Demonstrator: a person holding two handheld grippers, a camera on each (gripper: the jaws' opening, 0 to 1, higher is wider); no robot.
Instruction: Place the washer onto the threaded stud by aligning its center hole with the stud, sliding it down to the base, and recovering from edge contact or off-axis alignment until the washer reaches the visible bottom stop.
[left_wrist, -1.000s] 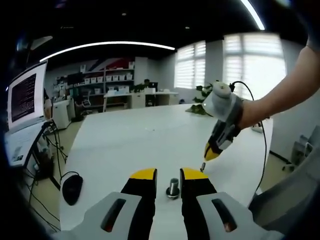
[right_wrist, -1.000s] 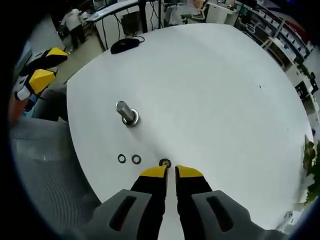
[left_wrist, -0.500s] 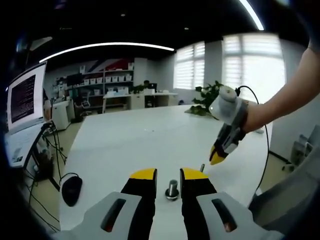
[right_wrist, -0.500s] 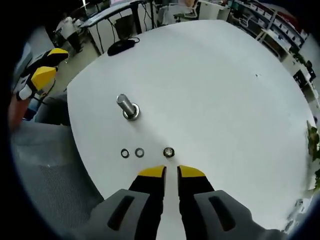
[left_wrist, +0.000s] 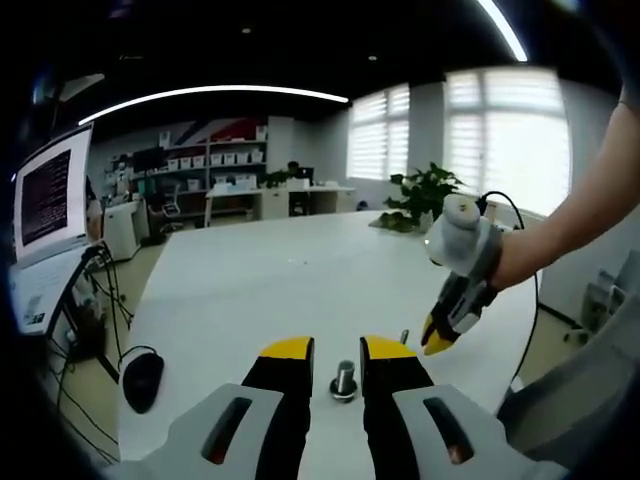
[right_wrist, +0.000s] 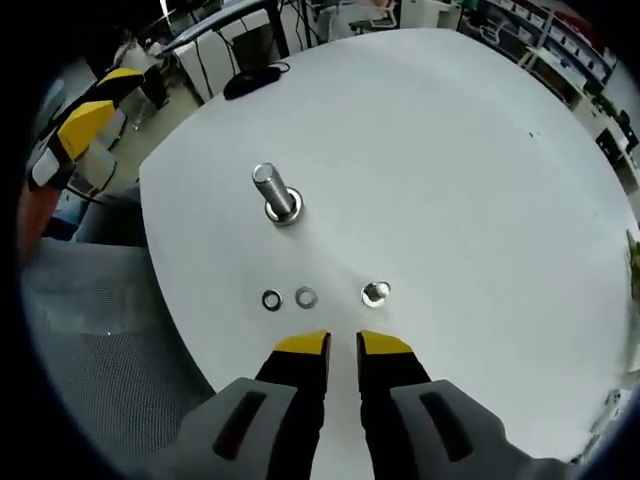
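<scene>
The threaded stud stands upright on its round base on the white table. Two small washers lie flat side by side in front of it, and a shinier ring-shaped piece lies to their right. My right gripper hovers just short of them, jaws almost together with nothing between. In the left gripper view the stud sits between the spread jaws of my left gripper, untouched. The right gripper hangs to the right, held by a hand. The left gripper shows at upper left.
A black mouse lies near the table's left edge, and a lit monitor stands beyond it. A grey chair back sits close to the table edge by the washers. Office shelves and desks fill the background.
My right gripper has drawn back and up from the table, leaving the shiny ring lying clear of its tips. In the left gripper view it moved right and lower. The left gripper held still.
</scene>
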